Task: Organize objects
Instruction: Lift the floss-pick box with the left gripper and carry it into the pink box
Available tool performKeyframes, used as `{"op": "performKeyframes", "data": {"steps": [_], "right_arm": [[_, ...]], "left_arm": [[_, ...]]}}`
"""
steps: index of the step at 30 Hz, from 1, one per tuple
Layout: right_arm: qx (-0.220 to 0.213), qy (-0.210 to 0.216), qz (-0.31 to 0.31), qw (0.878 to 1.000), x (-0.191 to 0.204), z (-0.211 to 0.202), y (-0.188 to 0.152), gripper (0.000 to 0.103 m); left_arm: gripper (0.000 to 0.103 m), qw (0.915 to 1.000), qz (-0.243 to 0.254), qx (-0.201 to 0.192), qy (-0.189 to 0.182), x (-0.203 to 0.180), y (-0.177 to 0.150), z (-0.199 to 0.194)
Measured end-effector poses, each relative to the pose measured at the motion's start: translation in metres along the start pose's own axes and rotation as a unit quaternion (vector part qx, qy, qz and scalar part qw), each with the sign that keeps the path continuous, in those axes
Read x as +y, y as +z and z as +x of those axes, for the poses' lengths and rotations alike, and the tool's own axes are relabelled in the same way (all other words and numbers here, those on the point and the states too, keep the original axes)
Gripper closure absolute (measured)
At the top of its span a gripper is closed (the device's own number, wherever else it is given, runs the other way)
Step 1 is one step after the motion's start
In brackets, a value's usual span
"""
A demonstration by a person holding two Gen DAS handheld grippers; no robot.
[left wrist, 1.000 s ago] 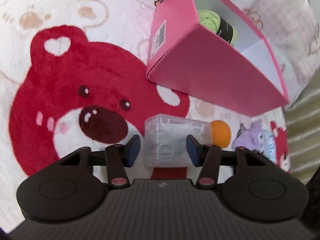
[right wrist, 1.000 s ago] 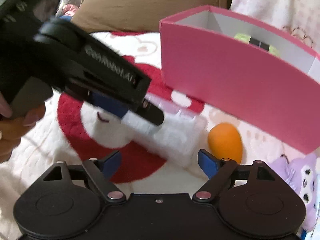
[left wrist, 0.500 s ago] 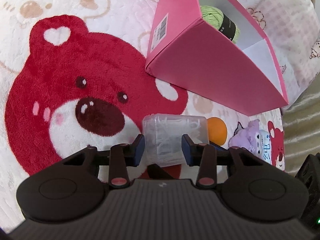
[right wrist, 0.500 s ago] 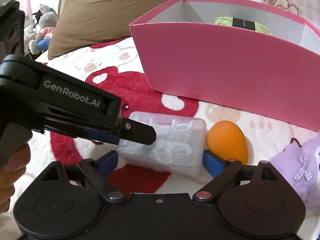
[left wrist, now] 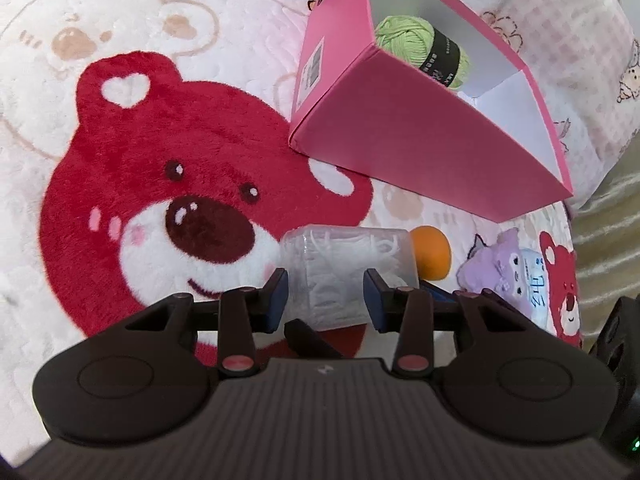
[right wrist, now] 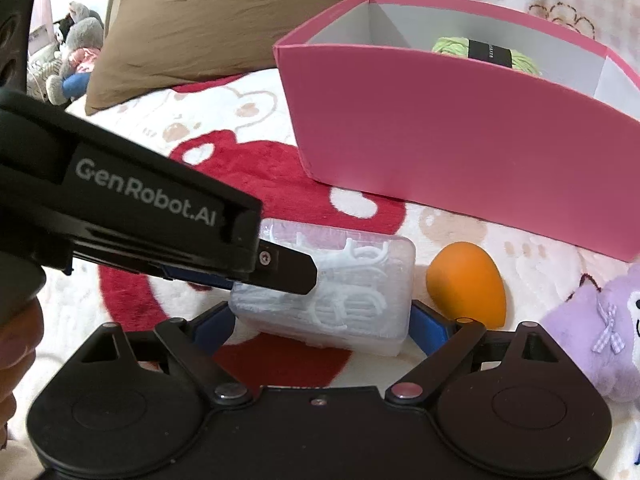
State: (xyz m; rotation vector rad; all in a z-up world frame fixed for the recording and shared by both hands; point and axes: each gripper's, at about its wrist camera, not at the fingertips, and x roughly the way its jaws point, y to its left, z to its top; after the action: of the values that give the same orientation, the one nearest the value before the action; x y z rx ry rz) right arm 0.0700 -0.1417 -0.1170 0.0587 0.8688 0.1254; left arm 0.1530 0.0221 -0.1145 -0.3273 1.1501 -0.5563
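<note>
Left gripper (left wrist: 325, 295): blue pads pressed on both sides of the clear plastic case (left wrist: 348, 276).
Right gripper (right wrist: 320, 326): fingers spread wide, flanking the same case without gripping.
Case: lies on the bear blanket (left wrist: 168, 184).
Orange egg-shaped sponge (right wrist: 466, 283): just beside the case.
Pink box (right wrist: 460, 148): behind, holding green yarn (left wrist: 424, 50).

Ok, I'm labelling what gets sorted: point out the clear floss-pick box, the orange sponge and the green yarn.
clear floss-pick box (right wrist: 352, 280): right wrist view, lid top.
orange sponge (right wrist: 466, 282): right wrist view, rounded middle.
green yarn (left wrist: 404, 38): left wrist view, wound strands.
</note>
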Motion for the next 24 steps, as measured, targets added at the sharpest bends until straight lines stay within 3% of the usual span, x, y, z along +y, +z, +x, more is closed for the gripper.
{"op": "performKeyframes", "data": {"steps": [24], "right_arm": [[0.013, 0.011, -0.020, 1.000, 0.004, -0.064, 0.013, 0.009]], "left_arm": [[0.064, 0.9985, 0.054, 0.010, -0.004, -0.056, -0.019, -0.067]]}}
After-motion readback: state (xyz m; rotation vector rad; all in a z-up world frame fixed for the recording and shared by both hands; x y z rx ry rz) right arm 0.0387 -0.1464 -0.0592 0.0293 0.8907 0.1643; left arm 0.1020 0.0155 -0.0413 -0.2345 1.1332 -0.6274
